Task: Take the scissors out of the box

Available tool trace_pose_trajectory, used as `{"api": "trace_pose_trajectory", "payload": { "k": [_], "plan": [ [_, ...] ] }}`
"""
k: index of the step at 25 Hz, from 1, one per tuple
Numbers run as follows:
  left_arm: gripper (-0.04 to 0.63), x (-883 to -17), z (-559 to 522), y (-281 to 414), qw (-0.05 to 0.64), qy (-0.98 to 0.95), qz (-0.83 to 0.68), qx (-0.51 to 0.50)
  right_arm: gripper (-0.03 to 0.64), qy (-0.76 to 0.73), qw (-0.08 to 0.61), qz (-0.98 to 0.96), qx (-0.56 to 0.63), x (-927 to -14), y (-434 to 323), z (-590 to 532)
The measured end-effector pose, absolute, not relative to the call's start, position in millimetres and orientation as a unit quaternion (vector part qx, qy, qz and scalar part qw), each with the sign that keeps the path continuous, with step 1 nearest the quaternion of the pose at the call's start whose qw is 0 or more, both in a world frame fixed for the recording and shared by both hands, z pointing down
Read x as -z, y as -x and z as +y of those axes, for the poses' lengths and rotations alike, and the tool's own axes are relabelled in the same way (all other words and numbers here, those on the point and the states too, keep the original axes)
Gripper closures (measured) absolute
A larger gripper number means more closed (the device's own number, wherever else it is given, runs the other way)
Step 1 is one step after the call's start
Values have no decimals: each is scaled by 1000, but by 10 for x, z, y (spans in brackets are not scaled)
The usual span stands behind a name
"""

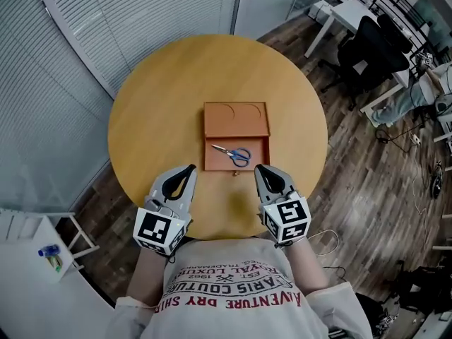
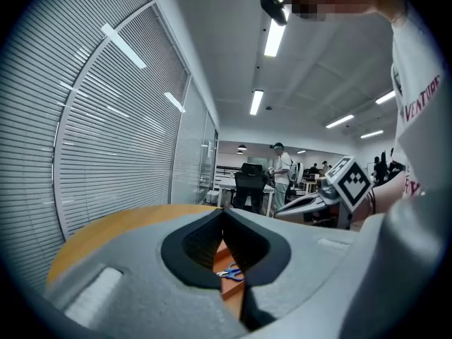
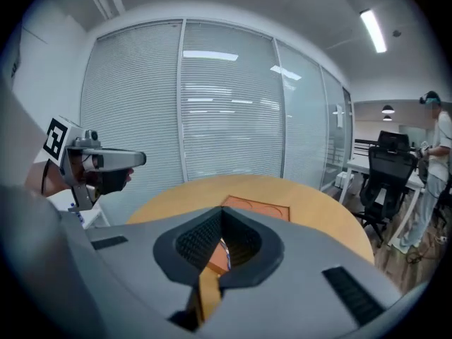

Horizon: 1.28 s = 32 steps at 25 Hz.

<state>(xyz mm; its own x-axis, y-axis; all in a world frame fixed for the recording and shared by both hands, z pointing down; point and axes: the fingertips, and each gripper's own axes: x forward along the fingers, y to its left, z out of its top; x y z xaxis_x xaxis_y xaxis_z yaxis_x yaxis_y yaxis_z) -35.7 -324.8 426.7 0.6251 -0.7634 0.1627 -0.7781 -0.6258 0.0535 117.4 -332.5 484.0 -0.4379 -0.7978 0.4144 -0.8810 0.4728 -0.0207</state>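
Observation:
An orange-brown box (image 1: 236, 119) lies in the middle of a round wooden table (image 1: 155, 90). Its drawer (image 1: 212, 159) is pulled out toward me. Inside lie the scissors (image 1: 234, 154), blue-handled, blades pointing left. My left gripper (image 1: 189, 169) hovers just short of the drawer's near left corner with its jaws together and nothing in them. My right gripper (image 1: 259, 169) hovers at the near right corner, also shut and empty. In the left gripper view the scissors (image 2: 229, 272) show through the gap below the closed tips of the left gripper (image 2: 223, 214). The right gripper view shows the box (image 3: 258, 207) beyond the right gripper (image 3: 222, 212).
The table's near edge (image 1: 233, 233) is right below both grippers. Window blinds (image 1: 106, 20) line the far left. Desks and black office chairs (image 1: 367, 48) stand on the wood floor at the right. A white shelf (image 1: 42, 260) is at the lower left. A person (image 2: 282, 171) stands far off.

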Motion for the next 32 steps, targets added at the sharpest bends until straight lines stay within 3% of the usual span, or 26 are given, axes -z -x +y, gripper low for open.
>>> {"api": "trace_pose_trajectory", "payload": {
  "k": [11, 13, 15, 32],
  "plan": [
    [586, -4666, -3658, 137, 73, -886, -450, -89, 607, -329, 389, -850, -135, -5998, -1099, -3779],
    [586, -4786, -3735, 166, 82, -879, -460, -92, 546, -299, 421, -846, -137, -6210, -1082, -3841],
    [586, -4895, -3776, 205, 92, -875, -467, -92, 540, -278, 449, -839, -132, -6388, -1061, -3896],
    [586, -5090, -3865, 298, 135, -864, -479, -81, 526, -155, 582, -787, -131, -7089, -952, -4118]
  ]
}}
